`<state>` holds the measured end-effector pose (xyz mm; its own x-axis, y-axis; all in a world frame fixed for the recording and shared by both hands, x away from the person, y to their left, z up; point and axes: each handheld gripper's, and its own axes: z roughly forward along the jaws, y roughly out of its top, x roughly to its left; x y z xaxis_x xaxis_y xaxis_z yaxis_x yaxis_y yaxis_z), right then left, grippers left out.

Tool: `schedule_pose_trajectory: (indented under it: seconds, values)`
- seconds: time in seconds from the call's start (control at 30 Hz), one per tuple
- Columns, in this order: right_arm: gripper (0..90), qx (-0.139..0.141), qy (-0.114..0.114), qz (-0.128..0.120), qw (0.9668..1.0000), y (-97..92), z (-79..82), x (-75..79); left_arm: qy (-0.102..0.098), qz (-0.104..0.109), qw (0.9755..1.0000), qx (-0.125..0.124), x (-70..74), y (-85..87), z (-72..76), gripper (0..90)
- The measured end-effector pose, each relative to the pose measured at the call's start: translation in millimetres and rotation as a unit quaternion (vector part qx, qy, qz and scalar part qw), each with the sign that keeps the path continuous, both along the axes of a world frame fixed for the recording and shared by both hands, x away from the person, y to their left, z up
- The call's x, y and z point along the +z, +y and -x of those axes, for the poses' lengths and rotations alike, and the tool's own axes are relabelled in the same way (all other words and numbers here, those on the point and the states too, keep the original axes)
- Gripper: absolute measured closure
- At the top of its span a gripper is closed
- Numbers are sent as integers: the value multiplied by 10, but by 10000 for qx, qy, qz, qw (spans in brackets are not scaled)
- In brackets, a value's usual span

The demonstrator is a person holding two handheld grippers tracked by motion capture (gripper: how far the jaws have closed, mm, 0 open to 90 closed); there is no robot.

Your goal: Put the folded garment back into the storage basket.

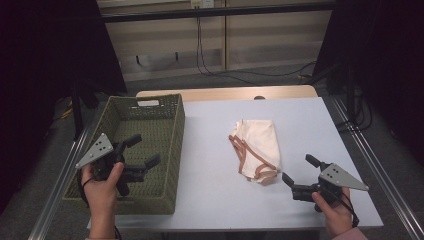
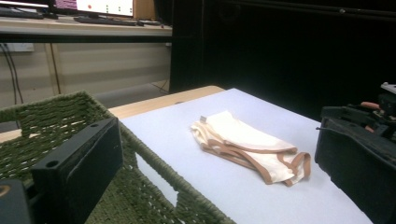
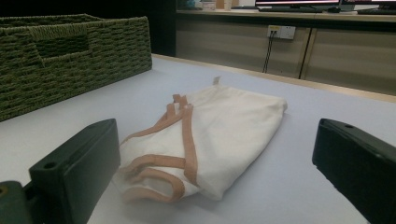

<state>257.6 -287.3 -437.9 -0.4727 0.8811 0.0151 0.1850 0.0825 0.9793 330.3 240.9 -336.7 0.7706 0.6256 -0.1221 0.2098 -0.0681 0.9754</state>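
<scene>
1. Folded cream garment with tan trim lies flat on the white table, centre-right of the high view, well apart from the green woven basket at left
2. Right gripper at lower right of the high view, near the garment's near end, not touching; jaws wide open, nothing between them. In the right gripper view the garment sits centre frame, just ahead of both black jaws
3. Left gripper at lower left of the high view, held over the basket; jaws spread wide, empty. Left gripper view has the garment mid frame, farther off, with the basket rim in front
4. Progress, my read: the work looks like putting the garment in the basket; nothing done yet, garment untouched, no clothing visible in the basket
5. Left to do: close on the garment, lift, carry left across the table, drop in the basket
</scene>
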Motion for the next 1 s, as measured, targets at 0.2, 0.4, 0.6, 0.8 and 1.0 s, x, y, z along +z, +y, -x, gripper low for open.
schedule_pose_trajectory:
  seconds: [0.2,0.4,0.6,0.8,1.0]
  values:
    - [8,17,27,6,10000,2,-8,-7,14,-41,10000,53,-16,8,-43,9]
    - [8,13,54,26,10000,-9,-10,-11,113,13,9999,43,-26,-30,-90,5]
    - [8,27,47,-4,10000,-23,5,-9,169,-19,9999,-1,3,-62,-127,3]
    - [9,6,54,3,10000,-19,5,-8,204,30,9998,-60,43,-140,-155,2]
    - [10,52,62,22,10000,-4,-6,-14,210,125,9996,-111,89,-236,-207,1]
